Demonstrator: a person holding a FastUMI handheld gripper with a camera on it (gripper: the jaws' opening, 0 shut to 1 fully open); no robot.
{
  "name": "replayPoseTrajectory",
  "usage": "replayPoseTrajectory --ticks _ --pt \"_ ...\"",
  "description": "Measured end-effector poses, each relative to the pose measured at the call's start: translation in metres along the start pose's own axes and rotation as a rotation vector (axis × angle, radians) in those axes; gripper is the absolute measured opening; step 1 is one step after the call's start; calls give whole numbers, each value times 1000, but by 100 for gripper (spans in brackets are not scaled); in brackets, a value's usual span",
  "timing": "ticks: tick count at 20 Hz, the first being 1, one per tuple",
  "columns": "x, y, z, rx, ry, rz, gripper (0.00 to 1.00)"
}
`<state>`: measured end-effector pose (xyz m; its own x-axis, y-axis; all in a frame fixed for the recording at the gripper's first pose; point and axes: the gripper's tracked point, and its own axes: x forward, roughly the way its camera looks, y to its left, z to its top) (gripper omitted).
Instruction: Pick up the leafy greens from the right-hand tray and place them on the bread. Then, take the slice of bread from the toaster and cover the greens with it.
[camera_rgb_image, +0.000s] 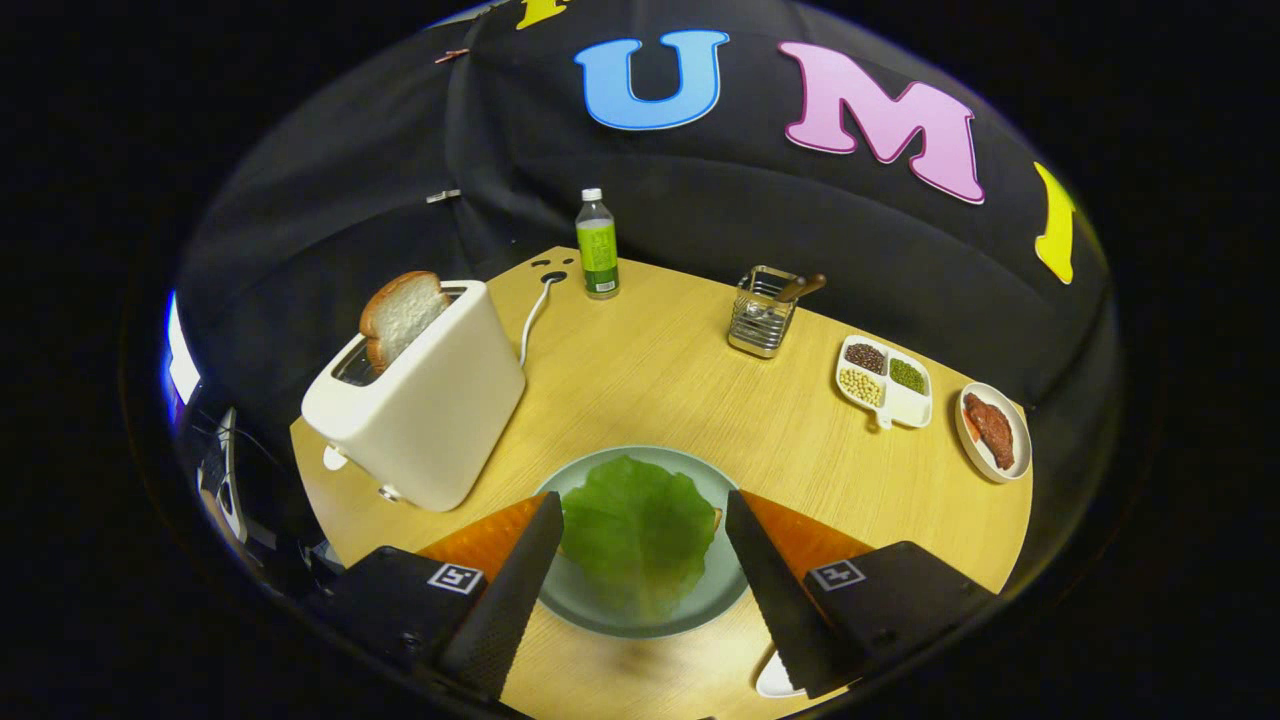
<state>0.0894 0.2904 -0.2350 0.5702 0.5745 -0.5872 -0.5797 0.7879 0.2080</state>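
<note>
Green and crinkled, the lettuce leaf (637, 530) lies flat on a pale grey-green plate (600, 612), with a sliver of bread (716, 520) peeking out at its right edge. The gripper (645, 515) hovers above with its fingers (520, 570) spread wide, one on each side of the leaf, gripping nothing. Whether the tips touch the plate cannot be told.

Off to the left of the fingers stands a cream toaster (425, 395) on the wooden table (680, 380), a slice of bread (400, 315) sticking up from its slot. A white cord (533, 318) runs from behind it toward holes in the tabletop.

Beyond the plate, at the far edge of the table, a small bottle (598, 245) carries a green label; its print is too small to read. To the right of it sits a metal wire holder (762, 312) with a wooden handle poking out. Further right, a white divided dish (885, 382) holds dark beans, pale beans and green ones in separate sections, and beside it a small white plate (992, 432) carries a reddish-brown piece of meat. Square black-and-white markers (455, 577) sit on the gripper's body.
</note>
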Motion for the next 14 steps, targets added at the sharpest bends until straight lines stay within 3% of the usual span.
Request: replayPoseTrajectory --ticks 1,9,14 --pt "-3 1 5 3 -14 -5 100" --pt "-38 -2 33 -38 -134 -36 99" --pt "-68 15 75 -26 -246 -23 97"
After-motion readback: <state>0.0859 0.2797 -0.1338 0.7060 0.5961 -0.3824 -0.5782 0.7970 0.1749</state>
